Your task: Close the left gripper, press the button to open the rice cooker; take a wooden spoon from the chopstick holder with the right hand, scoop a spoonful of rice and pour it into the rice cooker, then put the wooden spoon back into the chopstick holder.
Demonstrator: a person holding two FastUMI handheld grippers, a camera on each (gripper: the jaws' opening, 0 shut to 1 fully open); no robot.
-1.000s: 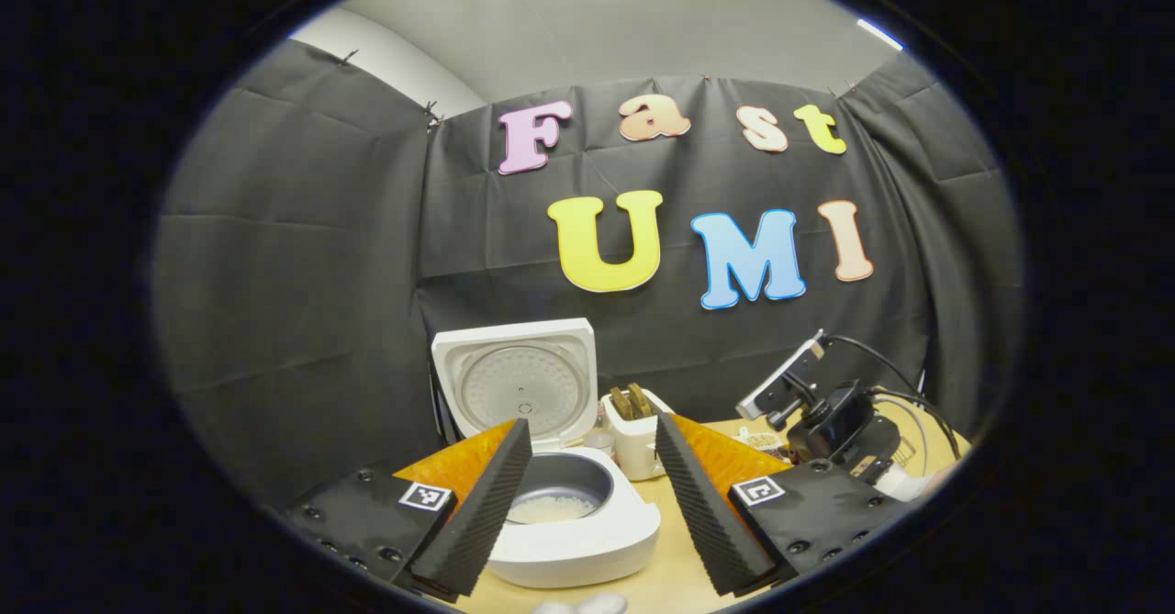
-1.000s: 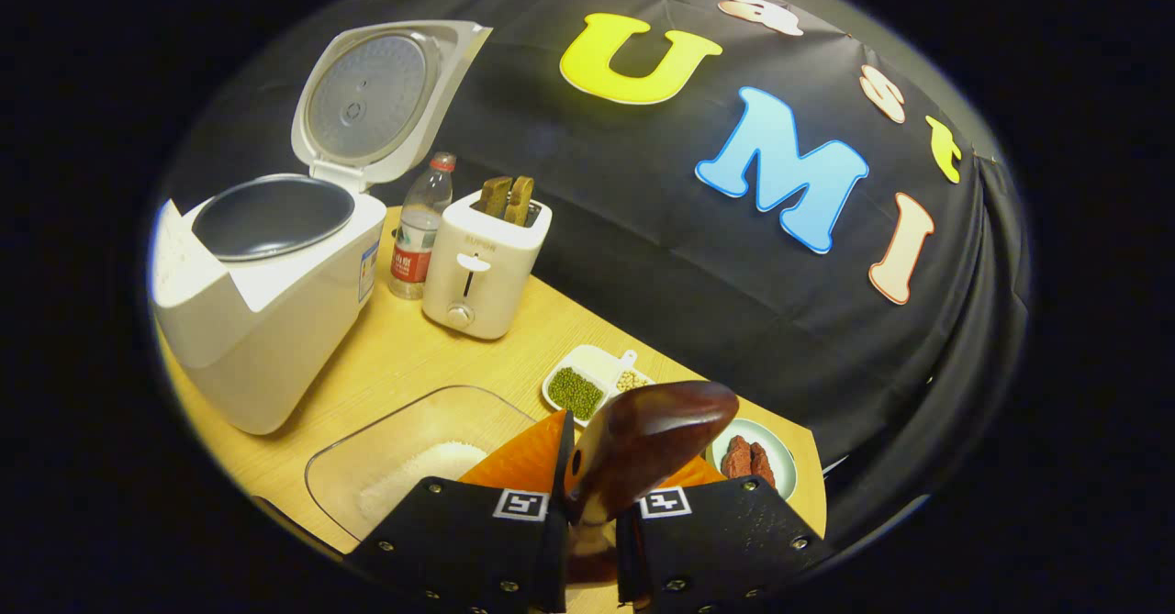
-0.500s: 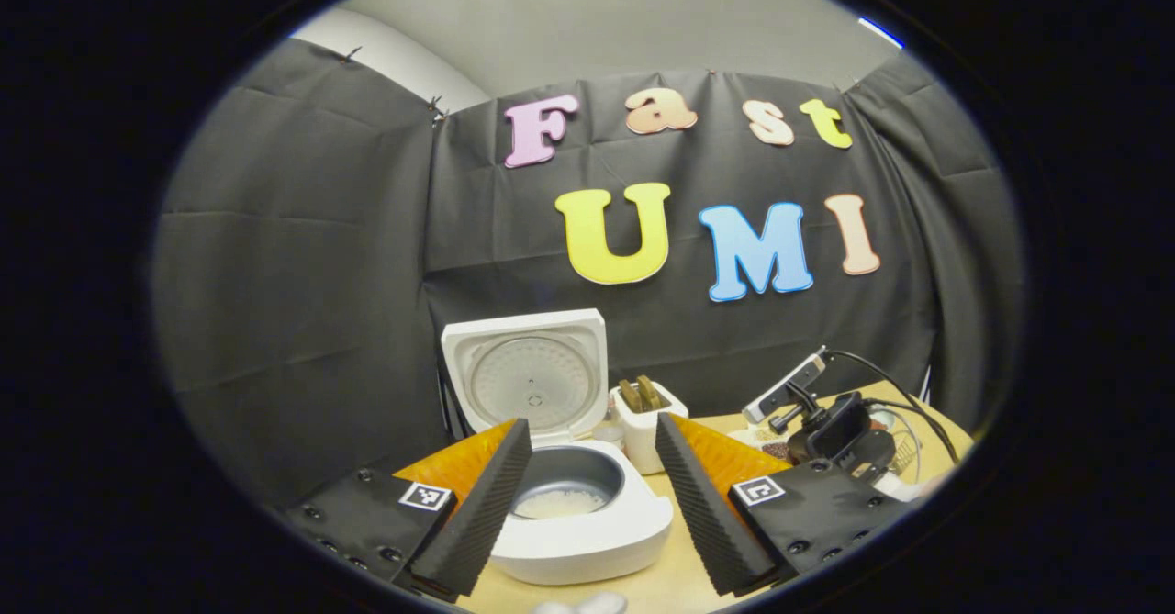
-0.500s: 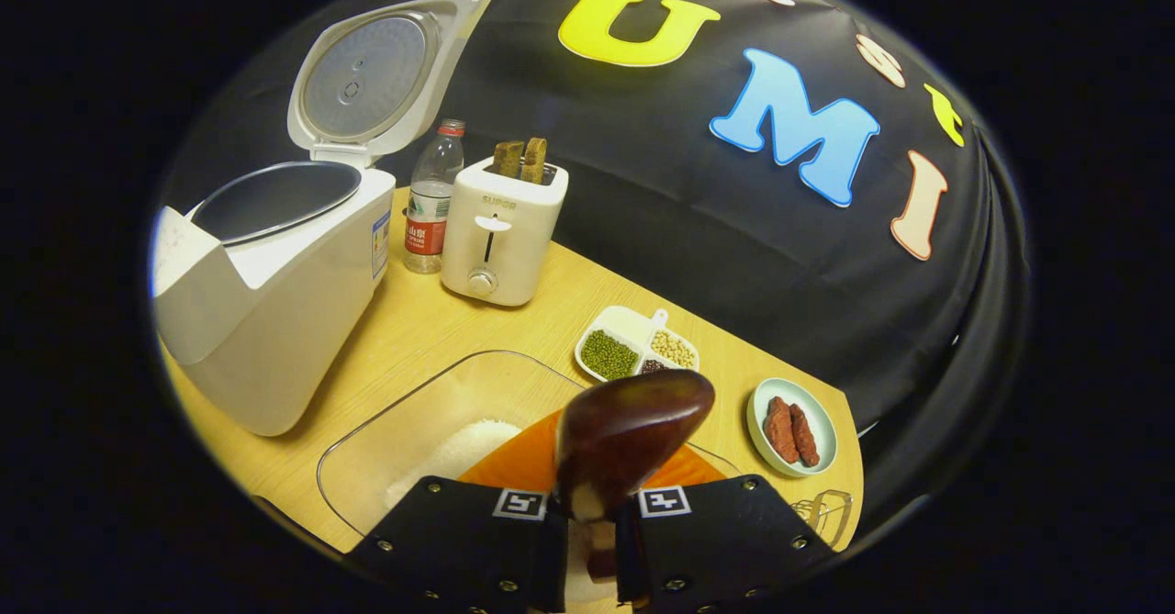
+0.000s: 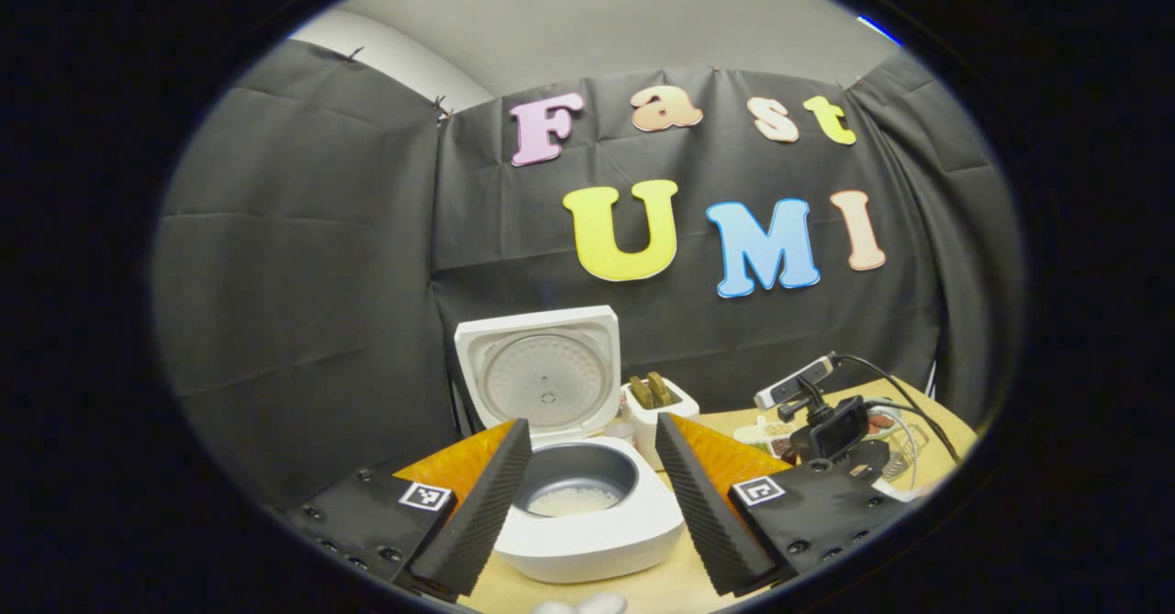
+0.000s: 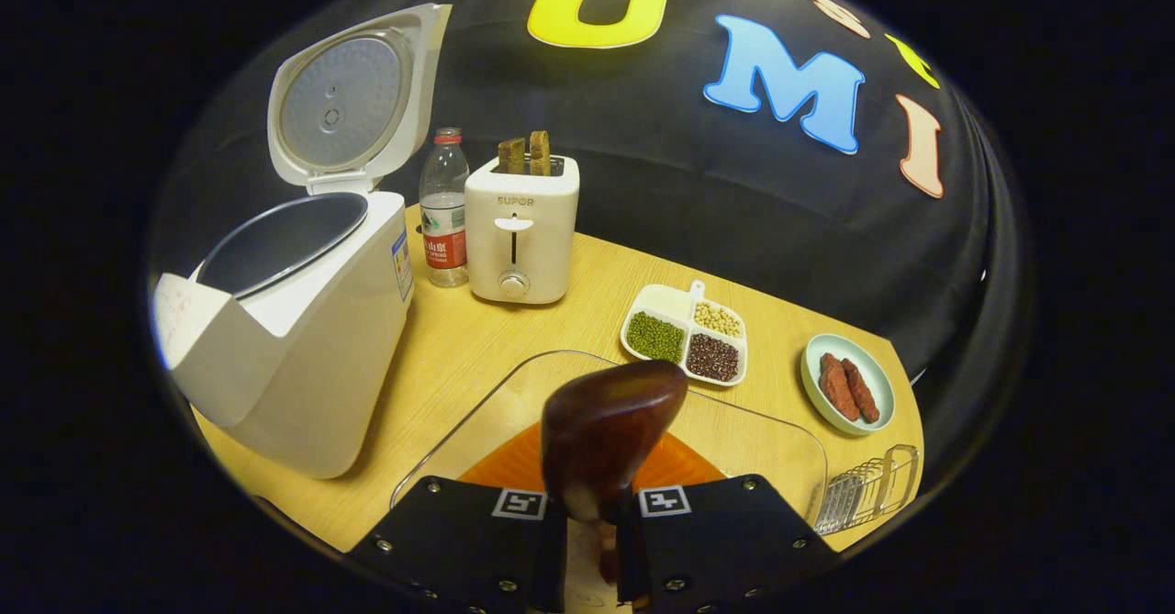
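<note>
Over the clear tray [image 6: 734,430] at the surface's [image 6: 459,357] near edge, the right gripper [image 6: 587,513] has its jaws clamped on the spoon [image 6: 610,426]. Left gripper [image 5: 587,495] jaws gape toward the open cooker [image 5: 587,513], rice inside.

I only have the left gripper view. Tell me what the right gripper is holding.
Observer: The right gripper is shut on a wooden spoon, with the spoon's dark bowl pointing forward.
Operator: Say what lies past the spoon.
Observer: A clear container sits on the table just beyond the gripper, nearer than the divided bean dish.
Operator: Name what stands next to the cooker.
Observer: A water bottle stands between the rice cooker and the toaster.
</note>
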